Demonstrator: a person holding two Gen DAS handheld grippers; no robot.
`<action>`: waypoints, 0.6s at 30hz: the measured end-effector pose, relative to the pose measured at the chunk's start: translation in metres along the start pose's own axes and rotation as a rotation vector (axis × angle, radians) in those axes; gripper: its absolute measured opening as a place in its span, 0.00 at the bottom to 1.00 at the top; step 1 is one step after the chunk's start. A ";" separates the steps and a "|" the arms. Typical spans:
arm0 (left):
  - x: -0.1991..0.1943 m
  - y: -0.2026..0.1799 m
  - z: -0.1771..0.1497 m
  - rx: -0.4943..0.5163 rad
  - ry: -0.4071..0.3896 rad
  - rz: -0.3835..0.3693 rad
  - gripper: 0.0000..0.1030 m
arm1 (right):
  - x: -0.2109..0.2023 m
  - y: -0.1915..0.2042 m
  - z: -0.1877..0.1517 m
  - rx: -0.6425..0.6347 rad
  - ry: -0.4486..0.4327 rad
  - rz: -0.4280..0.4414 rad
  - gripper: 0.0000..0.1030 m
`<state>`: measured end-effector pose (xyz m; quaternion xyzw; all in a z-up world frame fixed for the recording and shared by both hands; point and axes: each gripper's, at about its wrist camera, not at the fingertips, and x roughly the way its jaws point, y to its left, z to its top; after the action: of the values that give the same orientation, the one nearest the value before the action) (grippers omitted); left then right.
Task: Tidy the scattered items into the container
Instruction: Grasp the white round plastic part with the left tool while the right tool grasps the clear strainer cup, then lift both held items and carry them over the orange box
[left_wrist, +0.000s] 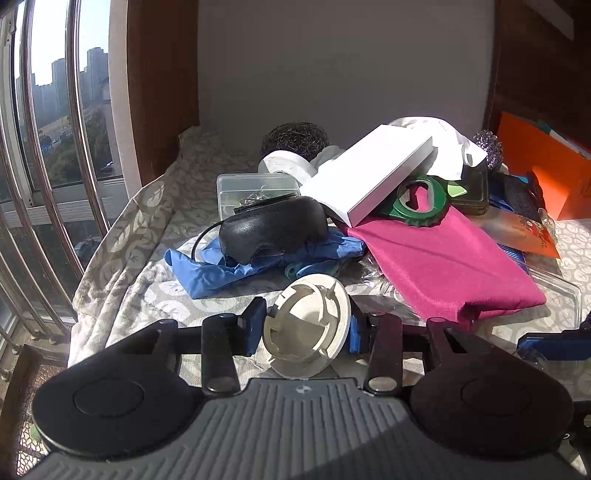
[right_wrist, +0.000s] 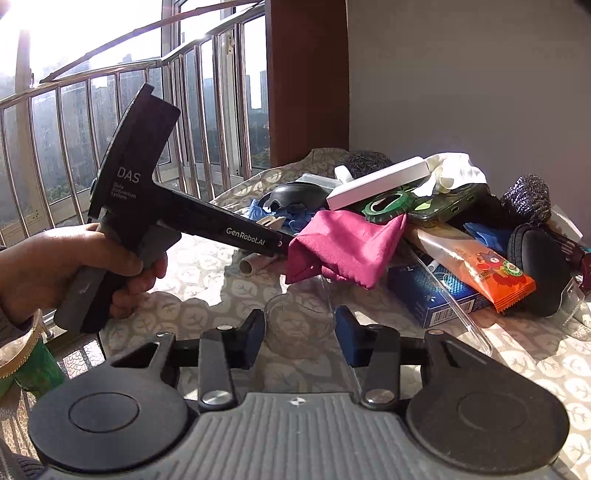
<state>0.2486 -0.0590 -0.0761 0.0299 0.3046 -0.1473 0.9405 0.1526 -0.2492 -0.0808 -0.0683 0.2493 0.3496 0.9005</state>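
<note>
My left gripper (left_wrist: 306, 330) is shut on a round white plastic disc (left_wrist: 306, 328), held just in front of the pile. The pile fills a clear tray (left_wrist: 569, 295): a magenta cloth (left_wrist: 443, 258), a white box (left_wrist: 373, 173), a green bottle opener (left_wrist: 421, 201), a black eye mask (left_wrist: 273, 229), blue gloves (left_wrist: 221, 269). My right gripper (right_wrist: 299, 332) has its fingers around a small clear glass cup (right_wrist: 299, 325) at the tray's near edge (right_wrist: 465, 325). The left gripper's body (right_wrist: 177, 214) shows in the right wrist view, reaching toward the magenta cloth (right_wrist: 343, 247).
A leaf-patterned cloth (left_wrist: 147, 236) covers the table. A window with metal bars (left_wrist: 55, 166) is to the left. An orange folder (left_wrist: 546, 166) stands at the right. A snack packet (right_wrist: 480, 269), blue carton (right_wrist: 436, 299), black pouch (right_wrist: 543, 266) and steel scourer (right_wrist: 528, 199) lie in the tray.
</note>
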 end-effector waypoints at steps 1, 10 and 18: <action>-0.006 0.000 -0.004 -0.002 -0.007 -0.002 0.41 | -0.001 0.000 -0.001 -0.004 -0.002 0.010 0.39; -0.025 -0.015 -0.036 0.103 -0.032 0.092 0.41 | 0.002 -0.001 -0.007 0.061 0.014 0.030 0.43; -0.016 -0.018 -0.039 0.113 -0.049 0.115 0.42 | 0.007 0.019 -0.009 0.101 0.022 0.050 1.00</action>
<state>0.2086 -0.0659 -0.0981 0.0969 0.2705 -0.1107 0.9514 0.1406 -0.2332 -0.0908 -0.0201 0.2782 0.3583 0.8910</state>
